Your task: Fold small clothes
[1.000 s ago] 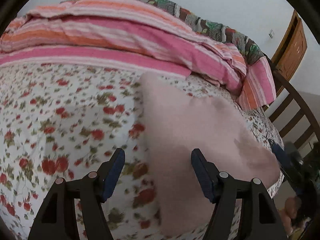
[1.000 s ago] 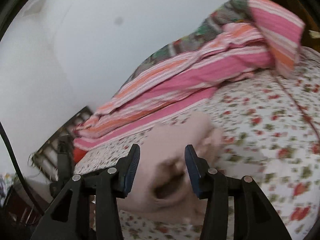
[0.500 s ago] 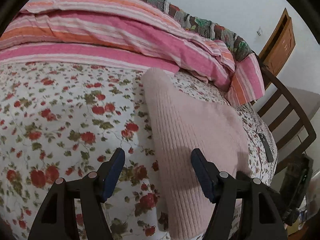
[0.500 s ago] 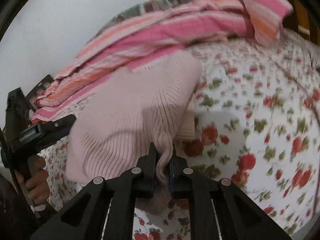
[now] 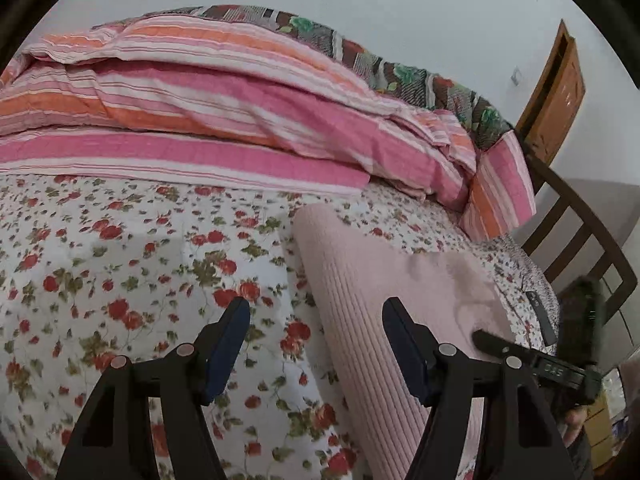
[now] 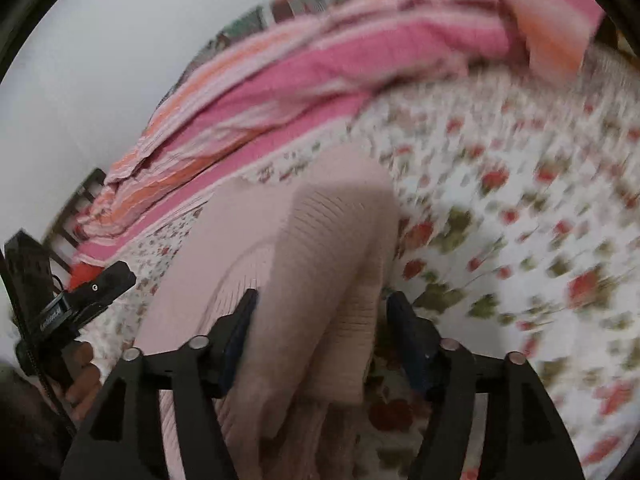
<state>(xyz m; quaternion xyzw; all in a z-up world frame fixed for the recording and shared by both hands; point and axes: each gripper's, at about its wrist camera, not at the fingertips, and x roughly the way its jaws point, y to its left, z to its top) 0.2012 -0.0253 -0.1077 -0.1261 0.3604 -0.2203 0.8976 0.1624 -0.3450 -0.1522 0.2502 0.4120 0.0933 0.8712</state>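
On the floral sheet (image 5: 120,264) I see my left gripper (image 5: 316,344) spread wide, gripping nothing, beside the sweater's (image 5: 384,300) edge, my right gripper (image 6: 322,332) equally wide astride its fold.

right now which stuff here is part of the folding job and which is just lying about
Part of the job:
- pink knit garment, lying on the floral bedsheet
- left claw, open
- right claw, open, garment between its fingers

Just lying about:
- striped pink and orange quilt
- patterned blanket behind it
- small dark device near the bed's edge
- wooden chair
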